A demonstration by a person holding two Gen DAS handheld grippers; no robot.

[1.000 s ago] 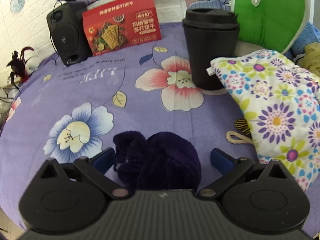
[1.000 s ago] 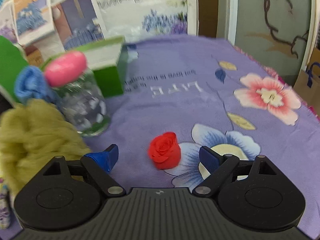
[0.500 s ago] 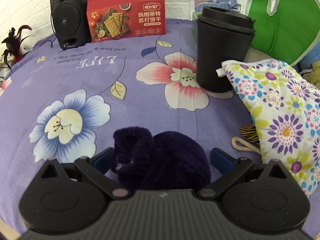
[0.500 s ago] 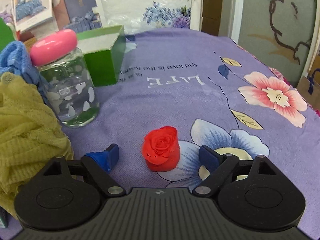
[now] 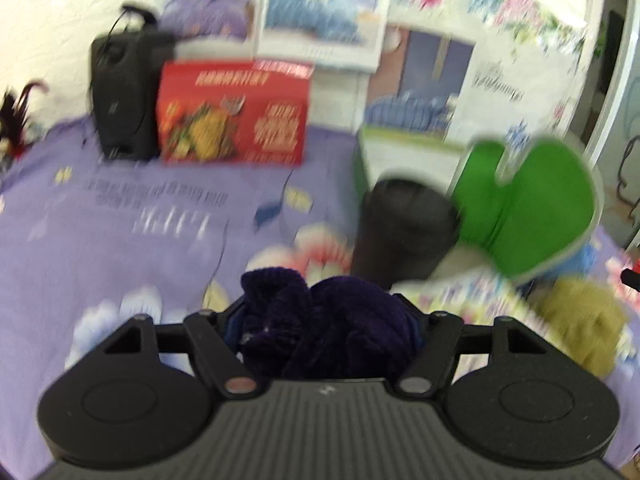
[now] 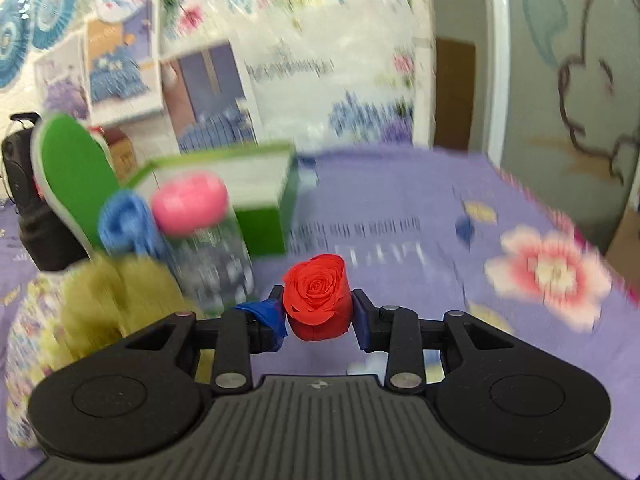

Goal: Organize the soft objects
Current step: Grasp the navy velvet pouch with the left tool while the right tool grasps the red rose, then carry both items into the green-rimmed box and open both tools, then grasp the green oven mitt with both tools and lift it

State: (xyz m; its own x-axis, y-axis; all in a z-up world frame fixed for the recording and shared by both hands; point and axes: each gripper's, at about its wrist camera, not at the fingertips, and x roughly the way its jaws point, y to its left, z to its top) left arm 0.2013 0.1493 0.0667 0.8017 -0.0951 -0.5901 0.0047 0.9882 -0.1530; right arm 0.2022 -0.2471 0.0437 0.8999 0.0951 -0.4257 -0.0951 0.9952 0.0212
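Holding one soft thing apiece, the two grippers look to be carrying their loads toward a common heap. The left gripper [image 5: 326, 322] is closed around the dark purple plush cloth [image 5: 324, 320], which bulges between the jaws and seems raised off the purple flowered cloth [image 5: 120, 232] covering the bench; motion blur makes the height hard to judge. The right gripper [image 6: 319, 312] is pinched on the red fabric rose [image 6: 318, 300], a blue pad [image 6: 266, 314] pressed to each side, bloom facing the camera, a side-on squeeze that likely keeps the petals from crushing. The soft things lie bunched near the green oven mitt [image 5: 528, 208], probably the gathering spot: one mitt, one flower-print padded cloth [image 6: 28, 320], one yellow-green mesh bundle [image 6: 120, 292], one blue cloth roll [image 6: 124, 224]. With the plush and the rose, that makes six soft items. The hard things stand apart and seem not to be in play: one black lidded cup [image 5: 404, 228], one pink-capped clear jar [image 6: 208, 248], one green box [image 6: 248, 196], one red cracker box [image 5: 234, 114], one black speaker [image 5: 122, 100].
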